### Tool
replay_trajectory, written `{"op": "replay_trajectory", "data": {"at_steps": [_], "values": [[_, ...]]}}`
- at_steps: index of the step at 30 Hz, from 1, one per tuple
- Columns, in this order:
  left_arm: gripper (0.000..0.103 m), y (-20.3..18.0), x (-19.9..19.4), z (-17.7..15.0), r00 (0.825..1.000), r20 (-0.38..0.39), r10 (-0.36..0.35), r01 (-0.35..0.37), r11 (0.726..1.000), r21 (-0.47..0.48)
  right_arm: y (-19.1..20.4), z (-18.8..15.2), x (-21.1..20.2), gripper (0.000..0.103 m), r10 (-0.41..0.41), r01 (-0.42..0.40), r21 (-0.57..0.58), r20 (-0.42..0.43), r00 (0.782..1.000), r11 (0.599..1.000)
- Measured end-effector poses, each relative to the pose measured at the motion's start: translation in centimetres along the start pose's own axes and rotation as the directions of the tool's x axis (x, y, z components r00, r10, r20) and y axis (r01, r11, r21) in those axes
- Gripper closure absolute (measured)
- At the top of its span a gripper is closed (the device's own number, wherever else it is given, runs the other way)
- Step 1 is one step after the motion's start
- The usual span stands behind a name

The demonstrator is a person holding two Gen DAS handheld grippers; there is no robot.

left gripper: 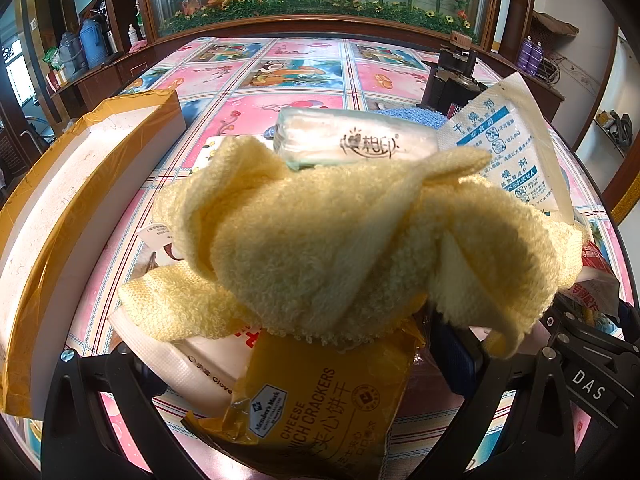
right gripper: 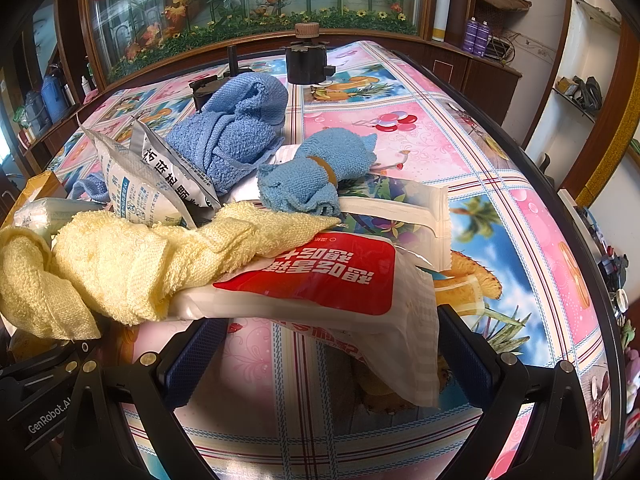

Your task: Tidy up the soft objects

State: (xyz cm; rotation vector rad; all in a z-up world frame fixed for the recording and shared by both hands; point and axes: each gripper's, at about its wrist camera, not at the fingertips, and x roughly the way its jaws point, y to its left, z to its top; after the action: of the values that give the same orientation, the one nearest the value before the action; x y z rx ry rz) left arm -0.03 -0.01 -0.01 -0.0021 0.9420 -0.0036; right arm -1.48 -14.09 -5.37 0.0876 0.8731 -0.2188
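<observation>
Two blue towels (right gripper: 236, 128), one yellow towel (left gripper: 340, 240)

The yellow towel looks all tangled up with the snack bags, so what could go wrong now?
1. The yellow towel drapes over the cracker packet and the red and white pouch, so lifting it may drag or tip them.
2. The desiccant sachet leans against the towel and could slide off.
3. The right gripper is open around the pouch and might grab that instead.

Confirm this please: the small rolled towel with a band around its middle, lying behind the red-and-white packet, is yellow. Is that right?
Not quite. The rolled towel with the band is blue, as the right wrist view shows. It does lie behind the red-and-white packet. The yellow towel is loose, without a band.
</observation>
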Motion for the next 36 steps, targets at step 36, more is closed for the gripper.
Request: {"op": "replay_trajectory", "data": {"at_steps": [36], "values": [[0.000, 0.3, -1.5, -1.7, 0.996, -0.045, -0.071, 0.075, 0.993, 0.092, 0.6, 0.0, 0.1, 0.000, 0.040, -0.042, -0.056, -0.028, 0.999, 0.998]]}}
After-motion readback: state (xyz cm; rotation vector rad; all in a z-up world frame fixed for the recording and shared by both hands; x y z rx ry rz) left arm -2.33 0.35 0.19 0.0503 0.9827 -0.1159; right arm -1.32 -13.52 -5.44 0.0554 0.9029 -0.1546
